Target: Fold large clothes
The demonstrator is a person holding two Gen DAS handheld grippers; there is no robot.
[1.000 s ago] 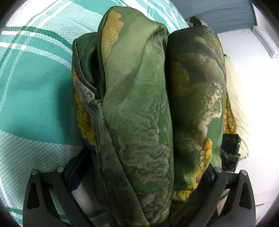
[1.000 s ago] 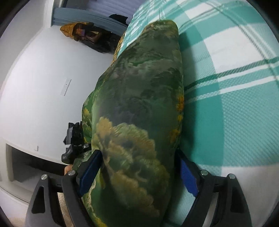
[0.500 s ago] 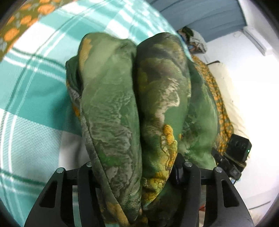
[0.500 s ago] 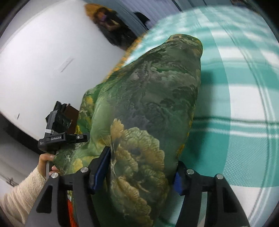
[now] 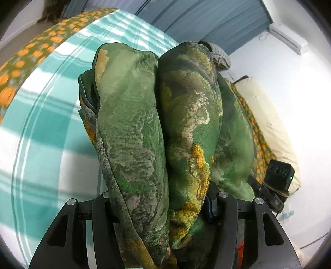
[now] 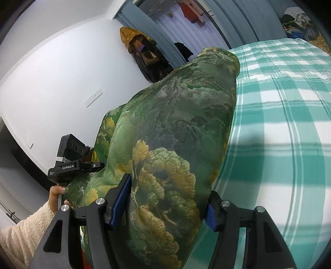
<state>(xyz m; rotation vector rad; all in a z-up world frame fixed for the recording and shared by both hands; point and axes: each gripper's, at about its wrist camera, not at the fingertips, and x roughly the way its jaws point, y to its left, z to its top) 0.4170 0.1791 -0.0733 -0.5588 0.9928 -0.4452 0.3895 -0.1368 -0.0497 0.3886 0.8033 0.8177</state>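
Both the left gripper [image 5: 159, 209] and the right gripper [image 6: 165, 198] are clamped on the folded green garment [image 5: 157, 128], lifted above the checked bedspread [image 5: 47, 124]. It seems mid-carry; next it likely needs lowering flat, then release.

A bedroom in a home is shown. A bed covered by a teal and white plaid sheet [image 6: 289, 124] fills the right half of the right wrist view and the left half of the left wrist view. An orange-flowered cover [image 5: 26, 60] is seen along the upper left edge of the left wrist view, and a cream pillow [image 5: 271, 132] lies at right centre. Blue-grey curtains [image 5: 206, 18] are hung across the top, with a wall-mounted air conditioner [image 5: 287, 39] at upper right. In the right wrist view, hanging clothes [image 6: 190, 10] are seen at top centre, and piled clothing [image 6: 295, 18] at upper right. White walls [image 6: 62, 72] enclose the room.
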